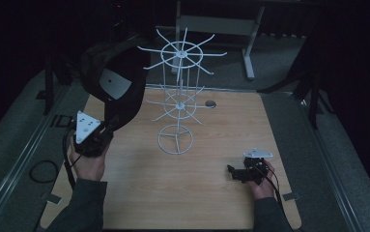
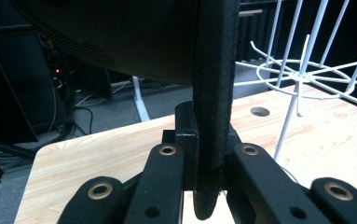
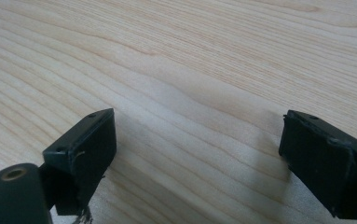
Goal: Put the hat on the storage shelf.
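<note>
A black cap (image 1: 124,63) with a white label inside hangs in the air at the table's left. My left gripper (image 1: 111,124) is shut on its brim from below. In the left gripper view the brim (image 2: 212,93) stands edge-on, pinched between the two black jaws of the left gripper (image 2: 209,135). A white wire rack (image 1: 180,96) with two tiers of radiating hooks stands mid-table, to the right of the cap; its lower tier (image 2: 302,74) lies beyond the brim. My right gripper (image 1: 232,170) rests low at the front right, open, and in its own view the right gripper (image 3: 197,149) has bare wood between the jaws.
The wooden table (image 1: 221,125) has a round cable hole (image 1: 210,103) behind the rack. Grey carpet surrounds the table. A desk frame (image 1: 248,48) stands at the back, and a cable loop (image 1: 42,170) lies on the floor at the left.
</note>
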`<control>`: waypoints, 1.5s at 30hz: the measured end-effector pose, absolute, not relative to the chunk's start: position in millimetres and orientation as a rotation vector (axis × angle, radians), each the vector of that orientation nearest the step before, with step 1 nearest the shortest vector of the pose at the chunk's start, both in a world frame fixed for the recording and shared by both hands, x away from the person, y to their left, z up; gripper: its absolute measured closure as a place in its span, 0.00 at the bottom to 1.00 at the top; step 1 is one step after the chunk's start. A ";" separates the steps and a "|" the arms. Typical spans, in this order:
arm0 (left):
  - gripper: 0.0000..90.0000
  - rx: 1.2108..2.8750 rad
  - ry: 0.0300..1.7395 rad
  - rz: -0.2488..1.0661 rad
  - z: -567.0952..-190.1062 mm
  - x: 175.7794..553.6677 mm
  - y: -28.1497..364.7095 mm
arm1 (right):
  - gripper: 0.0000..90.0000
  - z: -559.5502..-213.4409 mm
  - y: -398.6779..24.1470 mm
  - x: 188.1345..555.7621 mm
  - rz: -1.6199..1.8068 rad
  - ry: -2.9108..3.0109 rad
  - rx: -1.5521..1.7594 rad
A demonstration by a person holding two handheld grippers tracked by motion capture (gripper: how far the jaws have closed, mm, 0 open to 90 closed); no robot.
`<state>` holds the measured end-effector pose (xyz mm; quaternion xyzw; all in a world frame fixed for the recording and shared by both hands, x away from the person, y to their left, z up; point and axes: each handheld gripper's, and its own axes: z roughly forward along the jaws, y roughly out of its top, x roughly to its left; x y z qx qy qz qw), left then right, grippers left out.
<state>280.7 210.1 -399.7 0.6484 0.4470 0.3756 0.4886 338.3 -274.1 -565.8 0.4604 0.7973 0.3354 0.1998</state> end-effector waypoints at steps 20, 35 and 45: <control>0.96 1.617 1.036 0.929 -410.0 278.0 199.5 | 0.12 -565.8 -274.0 338.2 0.939 2.229 1.287; 0.89 1.684 0.995 0.933 -418.8 281.5 190.7 | 0.12 -565.7 -273.9 338.0 0.936 2.228 1.290; 0.45 1.620 1.021 0.880 -414.1 282.7 195.8 | 0.12 -565.8 -274.0 338.0 0.936 2.229 1.287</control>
